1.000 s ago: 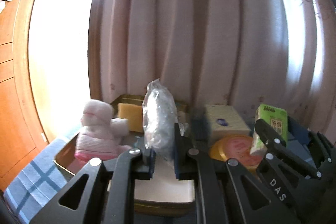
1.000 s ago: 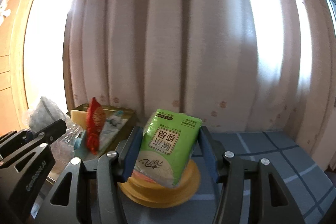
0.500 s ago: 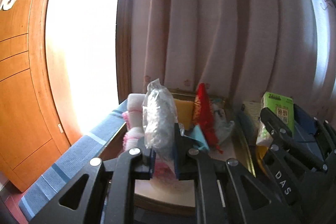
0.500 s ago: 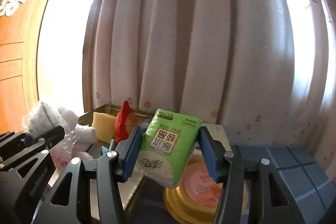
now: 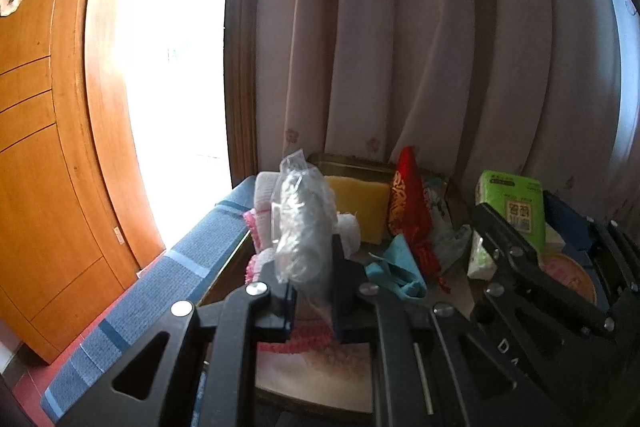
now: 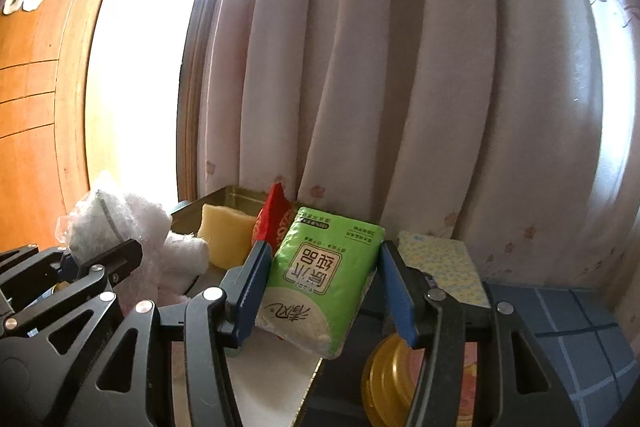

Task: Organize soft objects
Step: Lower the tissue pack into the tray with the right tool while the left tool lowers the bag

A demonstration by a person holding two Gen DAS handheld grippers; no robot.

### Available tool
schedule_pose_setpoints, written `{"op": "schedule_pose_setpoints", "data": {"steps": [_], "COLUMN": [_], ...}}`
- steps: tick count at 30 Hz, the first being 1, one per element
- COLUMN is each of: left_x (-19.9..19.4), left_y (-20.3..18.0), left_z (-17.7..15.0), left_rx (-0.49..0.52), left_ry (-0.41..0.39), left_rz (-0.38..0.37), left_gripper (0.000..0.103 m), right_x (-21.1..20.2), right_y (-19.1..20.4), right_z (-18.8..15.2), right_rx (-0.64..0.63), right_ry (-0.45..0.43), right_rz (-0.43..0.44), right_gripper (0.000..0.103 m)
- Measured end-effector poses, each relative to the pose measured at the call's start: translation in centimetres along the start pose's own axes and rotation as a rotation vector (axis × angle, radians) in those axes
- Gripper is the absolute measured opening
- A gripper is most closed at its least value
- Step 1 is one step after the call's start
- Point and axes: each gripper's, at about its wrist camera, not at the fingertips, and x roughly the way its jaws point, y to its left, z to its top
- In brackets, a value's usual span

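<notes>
My left gripper (image 5: 312, 291) is shut on a clear crinkled plastic bag (image 5: 304, 223) and holds it above the near end of a gold tin tray (image 5: 352, 163). In the tray lie a pink-and-white knitted toy (image 5: 264, 195), a yellow sponge (image 5: 360, 207), a red pouch (image 5: 408, 207) and a teal cloth (image 5: 396, 267). My right gripper (image 6: 324, 291) is shut on a green tissue pack (image 6: 324, 275), held over the tray's right edge; it shows in the left wrist view (image 5: 516, 211) too.
A yellow round tin lid (image 6: 384, 383) and a pale patterned box (image 6: 444, 263) sit right of the tray on the blue checked cloth (image 6: 580, 339). Pink curtains (image 6: 400, 87) hang close behind. A wooden door (image 5: 40, 147) stands at the left.
Both grippers have swung left with their loads: the tray now lies straight ahead of the left gripper, and the tissue pack has moved from over the yellow lid to the tray's edge.
</notes>
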Motion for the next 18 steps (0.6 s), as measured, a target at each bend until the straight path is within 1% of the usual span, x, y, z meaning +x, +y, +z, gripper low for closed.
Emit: {"op": "schedule_pose_setpoints", "data": {"steps": [12, 15, 18], "left_x": [2.0, 2.6, 3.1], "left_y": [-0.2, -0.1, -0.1], "left_z": [0.7, 1.0, 1.1], "left_rx": [0.021, 0.024, 0.032], "left_ry": [0.037, 0.041, 0.047], "left_rz": [-0.011, -0.008, 0.003], "left_gripper": [0.011, 0.011, 0.011], "right_x": [2.5, 3.5, 4.9], "right_y": [-0.2, -0.1, 0.0], "right_z": [0.2, 0.2, 0.2], "right_rx": [0.038, 0.046, 0.063], "right_ry": [0.083, 0.118, 0.177], "right_rz": [0.054, 0.095, 0.161], "right_gripper": [0.058, 0.058, 0.058]}}
